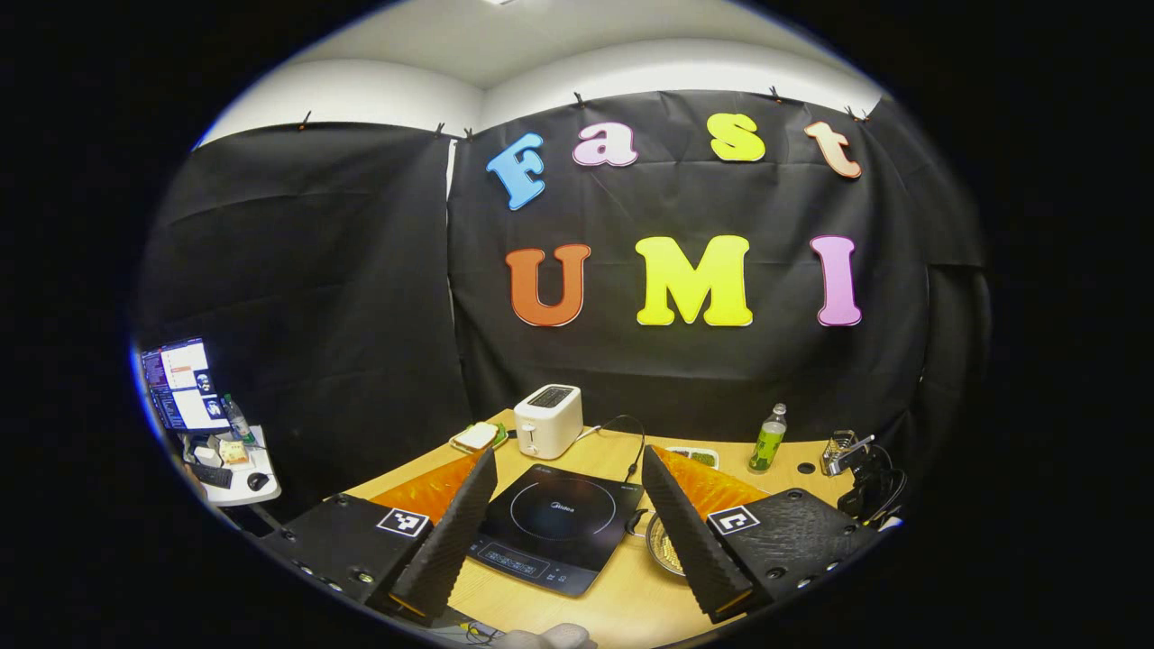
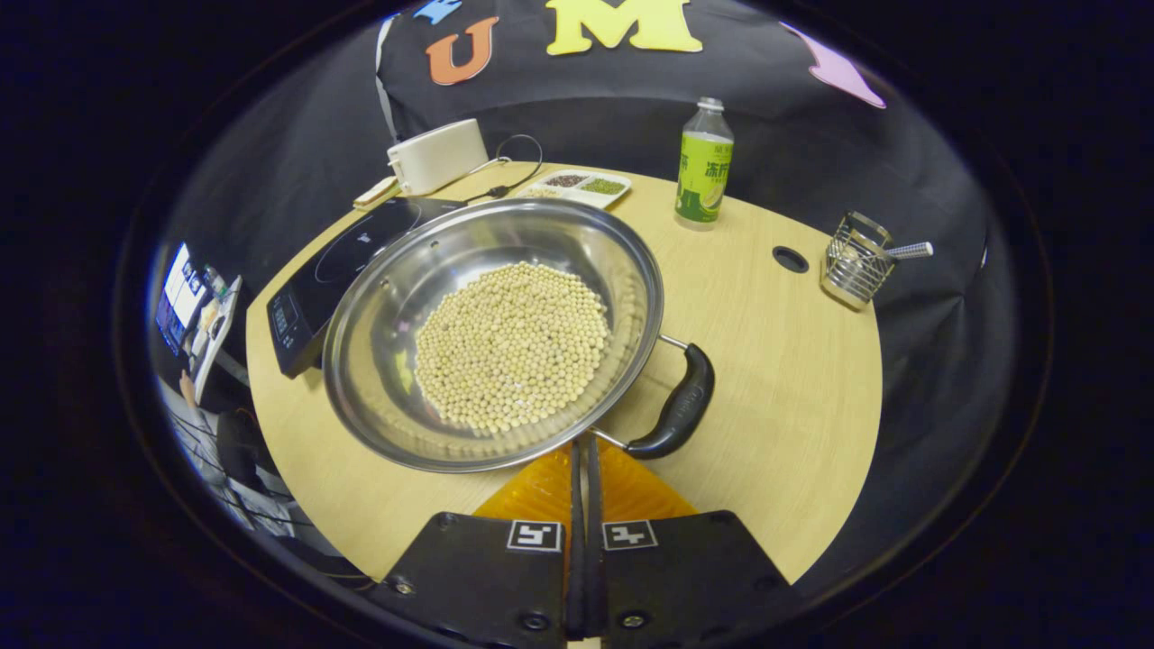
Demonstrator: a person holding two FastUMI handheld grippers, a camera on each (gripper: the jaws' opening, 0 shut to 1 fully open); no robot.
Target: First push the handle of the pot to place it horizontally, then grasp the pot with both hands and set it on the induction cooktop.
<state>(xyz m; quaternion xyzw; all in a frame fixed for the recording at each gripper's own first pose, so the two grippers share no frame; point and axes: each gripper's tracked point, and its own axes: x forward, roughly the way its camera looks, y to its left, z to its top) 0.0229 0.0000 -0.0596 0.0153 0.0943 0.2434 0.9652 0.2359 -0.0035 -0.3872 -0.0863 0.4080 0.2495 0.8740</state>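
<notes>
A wide steel pot [image 2: 379, 306] holding pale beans [image 2: 509, 347] stands on the round wooden table [image 2: 775, 388], its left edge over the black induction cooktop [image 2: 334, 261]. The pot's black loop handle [image 2: 681, 406] points to the right and toward me. My right gripper [image 2: 581, 446] is shut, its fingertips right at the pot's near rim beside the handle's lower rod; nothing shows between the fingers. My left gripper [image 1: 570, 455] hangs open above the table, with the cooktop [image 1: 554, 527] framed between its fingers. A sliver of the pot [image 1: 661, 545] shows by its right finger.
At the back stand a white toaster [image 2: 437, 155] with its cord, a divided tray of grains [image 2: 577, 186] and a green bottle [image 2: 703, 167]. A wire basket [image 2: 852, 261] and a cable hole [image 2: 790, 260] are on the right. A side desk with a monitor [image 1: 180, 383] stands off left.
</notes>
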